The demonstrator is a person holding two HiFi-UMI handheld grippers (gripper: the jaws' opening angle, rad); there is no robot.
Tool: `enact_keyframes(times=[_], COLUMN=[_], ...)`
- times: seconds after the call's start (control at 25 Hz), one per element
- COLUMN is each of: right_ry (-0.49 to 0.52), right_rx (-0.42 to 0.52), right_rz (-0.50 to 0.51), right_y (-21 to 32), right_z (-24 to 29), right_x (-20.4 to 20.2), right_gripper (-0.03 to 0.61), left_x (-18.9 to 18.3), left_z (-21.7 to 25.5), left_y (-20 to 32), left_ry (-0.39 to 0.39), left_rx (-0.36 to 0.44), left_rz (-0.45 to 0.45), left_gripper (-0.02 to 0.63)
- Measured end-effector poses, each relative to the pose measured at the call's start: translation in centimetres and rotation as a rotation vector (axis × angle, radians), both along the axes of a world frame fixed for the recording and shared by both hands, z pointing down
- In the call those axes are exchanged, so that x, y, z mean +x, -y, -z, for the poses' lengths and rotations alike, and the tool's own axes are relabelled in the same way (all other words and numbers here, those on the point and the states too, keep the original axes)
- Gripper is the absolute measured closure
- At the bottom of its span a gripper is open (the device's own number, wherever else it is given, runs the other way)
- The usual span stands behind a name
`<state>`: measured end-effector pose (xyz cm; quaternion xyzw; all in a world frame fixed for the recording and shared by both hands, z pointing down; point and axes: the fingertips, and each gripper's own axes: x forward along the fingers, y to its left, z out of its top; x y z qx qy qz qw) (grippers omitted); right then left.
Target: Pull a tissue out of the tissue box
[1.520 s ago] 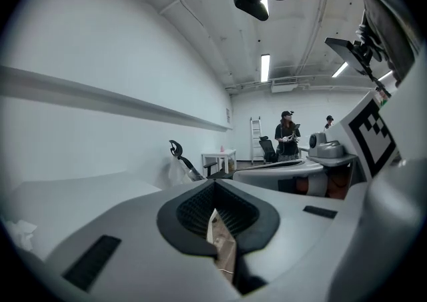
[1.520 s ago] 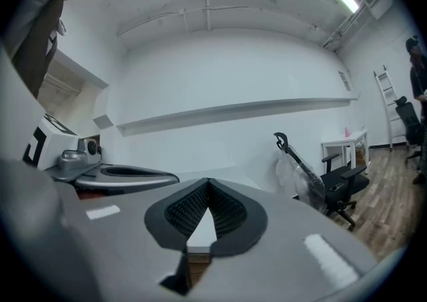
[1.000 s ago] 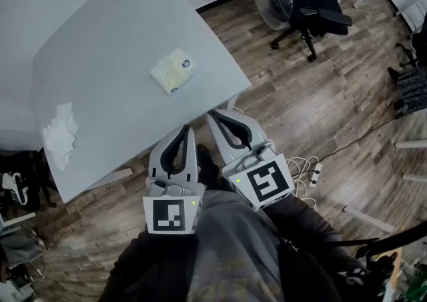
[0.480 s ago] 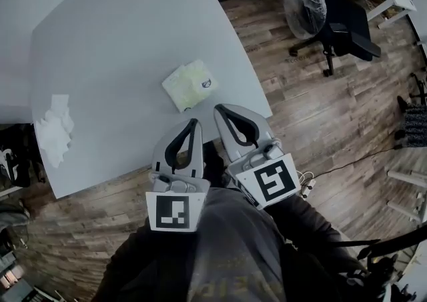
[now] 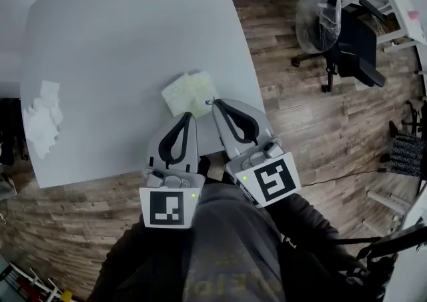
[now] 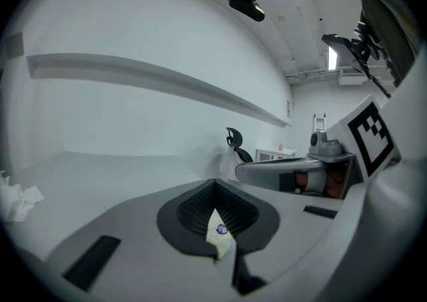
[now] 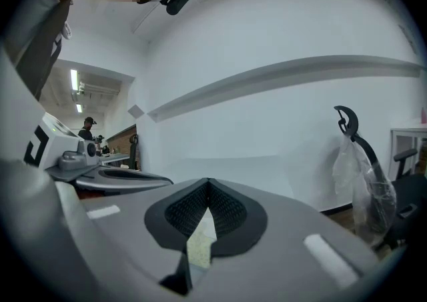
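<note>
A pale yellow soft tissue pack lies on the grey table near its front right edge. My left gripper is shut and empty, its tip just short of the pack's near side. To its right, my right gripper is also shut, with its tip at the pack's right corner. In the left gripper view the pack shows through the gap under the closed jaws of the left gripper. The right gripper view shows the pack the same way below the right gripper.
Crumpled white tissues lie at the table's left edge and show as the white tissues in the left gripper view. An office chair with a plastic bag hung on it stands on the wooden floor to the right.
Both grippers have come forward from over the floor to the table's edge. Their tips now reach the tissue pack. Both stay shut.
</note>
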<state>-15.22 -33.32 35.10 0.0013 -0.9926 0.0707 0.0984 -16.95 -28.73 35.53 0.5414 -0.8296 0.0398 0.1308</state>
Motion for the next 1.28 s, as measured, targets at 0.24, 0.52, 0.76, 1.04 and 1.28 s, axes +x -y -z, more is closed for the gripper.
enact_keyframes(times=[0.24,0.52,0.76,1.04,1.28], right_ry=[0.007,-0.033,-0.070,-0.080,-0.069], right_rx=[-0.018,-0.020,0.135,0.214,0.177], right_rz=[0.165,0.445,0.584,0.591,0.635], right_y=[1.0,1.2,0.0,0.8,0.2], right_z=[-1.0,-4.6,-8.1,-10.9,-10.9], right_x=[0.1,0.5,-0.8,-2.4,-2.9], right_gripper=[0.575,0.546,0.497,0.500,0.574], left_x=[0.7,1.4,0.3,-1.0,-1.7], left_z=[-2.2,-4.5,-6.4,-8.9,-9.4], left_y=[1.0,1.3,1.1,1.7,1.3], left_ry=[-0.024,-0.029,-0.031,-0.038,-0.048], left_rx=[-0.051,-0.036,-0.027,-0.045,-0.058], left_rz=[0.141,0.367,0.446,0.474,0.494], left_gripper=[0.617,0.617,0.617,0.617,0.617])
